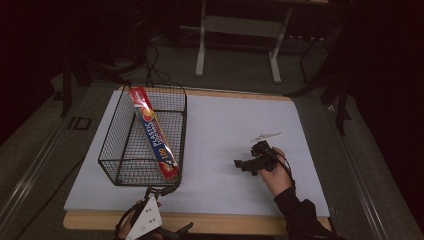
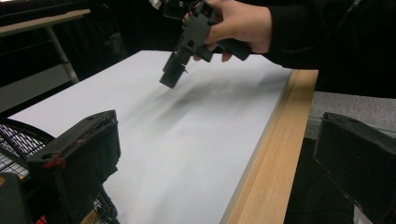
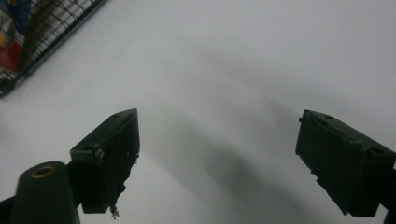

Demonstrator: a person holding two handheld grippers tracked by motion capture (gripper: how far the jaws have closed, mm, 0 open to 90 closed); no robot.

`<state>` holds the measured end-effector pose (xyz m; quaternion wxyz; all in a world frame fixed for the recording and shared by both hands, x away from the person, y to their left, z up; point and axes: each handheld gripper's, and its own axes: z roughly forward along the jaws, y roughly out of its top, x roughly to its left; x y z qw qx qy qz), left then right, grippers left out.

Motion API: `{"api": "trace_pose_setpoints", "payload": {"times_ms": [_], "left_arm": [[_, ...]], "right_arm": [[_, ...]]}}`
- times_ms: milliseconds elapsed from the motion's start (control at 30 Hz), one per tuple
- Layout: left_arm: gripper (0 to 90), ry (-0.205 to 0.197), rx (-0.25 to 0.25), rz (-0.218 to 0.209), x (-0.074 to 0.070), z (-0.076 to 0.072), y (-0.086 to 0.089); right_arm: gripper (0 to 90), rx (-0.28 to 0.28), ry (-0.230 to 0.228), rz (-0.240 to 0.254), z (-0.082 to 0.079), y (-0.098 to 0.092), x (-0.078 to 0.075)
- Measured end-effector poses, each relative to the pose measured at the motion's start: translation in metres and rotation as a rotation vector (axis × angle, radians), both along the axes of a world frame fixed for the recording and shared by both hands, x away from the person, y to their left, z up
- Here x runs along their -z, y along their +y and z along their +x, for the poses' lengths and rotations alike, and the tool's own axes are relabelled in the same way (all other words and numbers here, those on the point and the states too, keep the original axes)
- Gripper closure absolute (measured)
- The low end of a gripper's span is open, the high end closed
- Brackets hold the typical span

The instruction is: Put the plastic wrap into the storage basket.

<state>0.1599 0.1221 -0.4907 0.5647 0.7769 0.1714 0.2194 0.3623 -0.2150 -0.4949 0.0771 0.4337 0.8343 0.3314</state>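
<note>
A black wire basket stands on the left of the white sheet. A long red and blue box of plastic food wrap leans diagonally inside it. My left gripper is at the table's front edge by the basket's near corner. It is open wide with nothing between its jaws. One of them is over the basket's rim and the other is past the wooden edge. My right gripper hovers over the bare sheet right of the basket, open and empty.
In the left gripper view, a hand holds the right gripper above the sheet. The basket's corner shows at the upper left of the right gripper view. Behind the table, a white frame stands on the floor.
</note>
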Motion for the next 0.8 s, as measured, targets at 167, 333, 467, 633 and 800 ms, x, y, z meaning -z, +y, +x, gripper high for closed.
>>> {"api": "trace_pose_setpoints", "payload": {"times_ms": [167, 333, 467, 633, 800], "left_arm": [[0.9, 0.001, 0.001, 0.0, 0.0, 0.0, 0.0], [0.9, 0.0, 0.003, 0.002, 0.0, 0.0, 0.0], [0.9, -0.006, 0.001, 0.011, 0.0, -0.001, 0.0], [0.9, -0.002, 0.006, 0.022, 0.0, -0.001, -0.001], [0.9, -0.001, 0.014, 0.028, 0.0, -0.002, -0.002]], "right_arm": [[13.6, -0.002, 0.006, 0.0, -0.009, -0.008, 0.009], [13.5, -0.019, 0.002, 0.023, -0.018, -0.013, 0.016], [13.6, -0.025, -0.042, -0.013, -0.026, -0.015, 0.017], [13.6, -0.033, -0.092, -0.043, -0.03, -0.019, 0.018], [13.6, -0.028, -0.096, -0.051, -0.027, -0.02, 0.02]]}}
